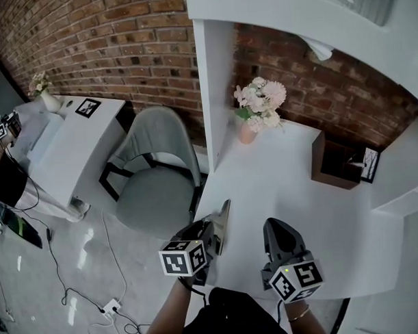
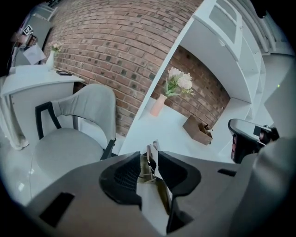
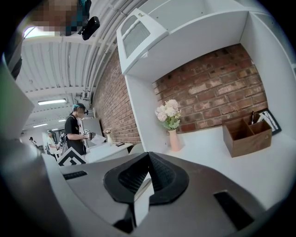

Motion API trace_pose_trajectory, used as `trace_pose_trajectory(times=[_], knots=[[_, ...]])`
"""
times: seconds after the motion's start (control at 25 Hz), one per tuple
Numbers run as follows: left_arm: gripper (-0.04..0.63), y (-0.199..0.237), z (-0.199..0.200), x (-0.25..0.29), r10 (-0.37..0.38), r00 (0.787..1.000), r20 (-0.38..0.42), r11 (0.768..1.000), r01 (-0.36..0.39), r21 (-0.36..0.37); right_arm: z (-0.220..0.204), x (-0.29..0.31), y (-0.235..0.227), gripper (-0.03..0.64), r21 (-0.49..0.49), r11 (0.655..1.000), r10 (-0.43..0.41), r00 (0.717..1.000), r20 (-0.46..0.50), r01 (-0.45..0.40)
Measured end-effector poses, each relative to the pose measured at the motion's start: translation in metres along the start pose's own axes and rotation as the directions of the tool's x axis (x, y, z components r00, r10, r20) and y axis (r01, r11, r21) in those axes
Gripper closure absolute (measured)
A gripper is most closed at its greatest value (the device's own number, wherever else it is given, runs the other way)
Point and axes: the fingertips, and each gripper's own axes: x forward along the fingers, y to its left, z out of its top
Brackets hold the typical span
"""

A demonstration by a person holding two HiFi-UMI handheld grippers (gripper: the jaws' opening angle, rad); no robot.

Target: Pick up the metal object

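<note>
As the head view shows, the left gripper (image 1: 211, 232) sits at the near left edge of the white desk (image 1: 285, 187), its jaws clamped on the lower end of the metal object (image 1: 224, 217). This is a thin flat strip that tilts up and forward along the desk edge. The left gripper view shows the strip filling the gap between both pads. Whether it touches the desk cannot be told. The right gripper (image 1: 276, 229) hovers just beside, jaws pressed together at the tips and holding nothing. 1 vase of flowers (image 1: 258, 106) and 1 wooden box (image 1: 335, 165) stand at the desk's back, well apart from both grippers. 1 grey chair (image 1: 154, 178) stands left of the desk.
</note>
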Motion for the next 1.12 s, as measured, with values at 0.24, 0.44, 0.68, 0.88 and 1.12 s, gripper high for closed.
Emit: trace_pose_trajectory(times=[0.24,0.44,0.68,0.88,1.12], knots=[[0.486,-0.002,-0.001,0.008,-0.007,0.999,-0.038,1.000,0.006,-0.024,-0.002,0.003,-0.005,0.612,0.008,1.000,-0.002,1.000,-0.008,0.002],[0.514,-0.005,0.002,0.012,-0.018,0.999,-0.034,0.999,0.016,-0.043,-0.002,0.005,-0.006,0.613,0.011,1.000,0.002,1.000,-0.008,-0.002],[0.549,-0.013,0.004,0.012,-0.050,0.999,-0.015,0.995,0.048,-0.082,-0.002,0.001,-0.007,0.612,0.011,1.000,0.001,1.000,-0.006,-0.001],[0.583,-0.024,0.012,0.015,-0.071,0.997,0.005,0.995,0.071,-0.064,0.003,-0.003,-0.010,0.612,0.004,1.000,-0.010,1.000,0.004,0.010],[0.584,-0.036,0.021,0.009,-0.085,0.996,0.036,0.996,0.086,-0.036,0.008,-0.009,-0.010,0.612,-0.001,1.000,-0.009,1.000,0.016,0.009]])
